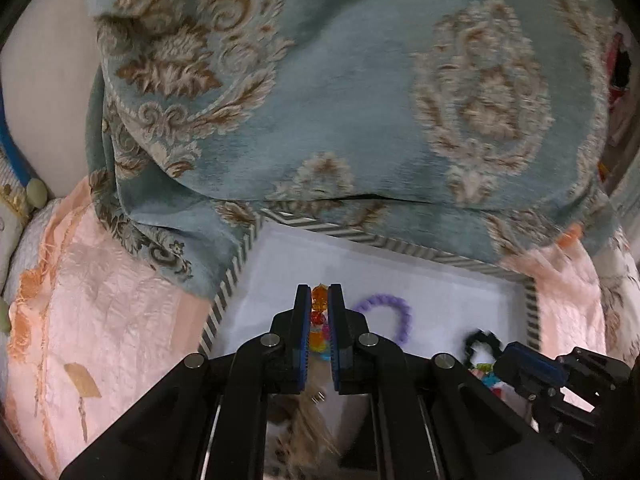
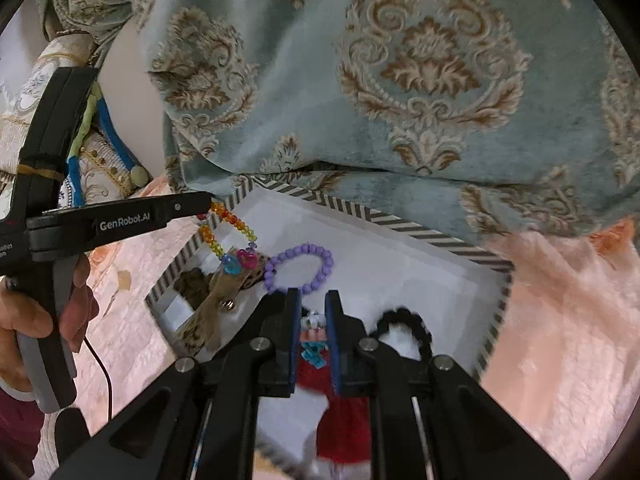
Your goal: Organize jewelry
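Left fingers: the left gripper (image 1: 319,300) is clamped tight on a rainbow bead strand (image 2: 230,220), orange and red beads pinched between the pads; in the right wrist view the strand hangs from the tips over the near-left corner of the tray, its pink and blue heart charms low.
Right fingers: the right gripper (image 2: 313,320) is nearly closed on a tasselled ornament (image 2: 316,338) with a white-and-coral top, a turquoise bead and a red tassel (image 2: 340,412) trailing beneath.
Tray: a white tray with a striped rim (image 2: 420,234) lies on the peach bedcover (image 2: 560,340), both held pieces hanging above its floor.
Already in the tray: a purple bead bracelet (image 2: 300,268) near the middle, a black bracelet (image 2: 404,320) to its right, and a brown patterned hair clip (image 2: 216,304) by the left wall.
Progress: judged partway; three pieces lie inside, two hang in the grippers, not yet set down.
Left to do: lower and release both, probably onto bare white floor.
In the way: the purple bracelet lies just beyond the right gripper's tips; the hair clip sits under the strand's charms, so tangling is a risk.
Around: a blue damask cushion (image 2: 400,100) overhangs the tray's far rim; a hand (image 2: 36,320) grips the left handle.
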Available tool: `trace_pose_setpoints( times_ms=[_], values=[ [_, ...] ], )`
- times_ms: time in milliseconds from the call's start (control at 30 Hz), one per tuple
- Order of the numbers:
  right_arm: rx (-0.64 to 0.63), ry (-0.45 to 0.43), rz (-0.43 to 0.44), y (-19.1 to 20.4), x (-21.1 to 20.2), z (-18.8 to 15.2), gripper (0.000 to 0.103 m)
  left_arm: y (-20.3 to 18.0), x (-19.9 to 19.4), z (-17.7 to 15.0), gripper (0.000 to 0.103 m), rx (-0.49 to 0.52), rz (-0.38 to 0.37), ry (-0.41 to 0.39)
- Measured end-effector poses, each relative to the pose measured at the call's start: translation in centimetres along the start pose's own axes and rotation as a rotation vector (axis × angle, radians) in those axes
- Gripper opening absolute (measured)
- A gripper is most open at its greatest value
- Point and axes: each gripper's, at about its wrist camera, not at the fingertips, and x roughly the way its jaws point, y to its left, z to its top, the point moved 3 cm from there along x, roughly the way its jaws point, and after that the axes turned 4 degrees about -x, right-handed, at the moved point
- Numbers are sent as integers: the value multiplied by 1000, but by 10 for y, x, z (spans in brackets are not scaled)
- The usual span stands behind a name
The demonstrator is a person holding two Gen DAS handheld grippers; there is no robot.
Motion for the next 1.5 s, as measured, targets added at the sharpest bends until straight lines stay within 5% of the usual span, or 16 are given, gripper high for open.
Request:
trace_pose_setpoints(
  times_ms=[400,533,667,900,1500],
  values=[
    [89,47,-73,-45,64,4,12,47,56,-18,0,-82,60,78],
    [102,59,-75,-48,60,-3,27,47,57,-23,0,-86,51,86],
    [115,59,-75,-50,49,-8,29,46,55,-32,8,-94,43,102],
    [128,55,-77,-38,22,-20,40,34,26,-60,8,-73,47,82],
    [100,-8,-98,28,-77,-86,46,12,-83,-128,8,26,82,-60]
  ],
)
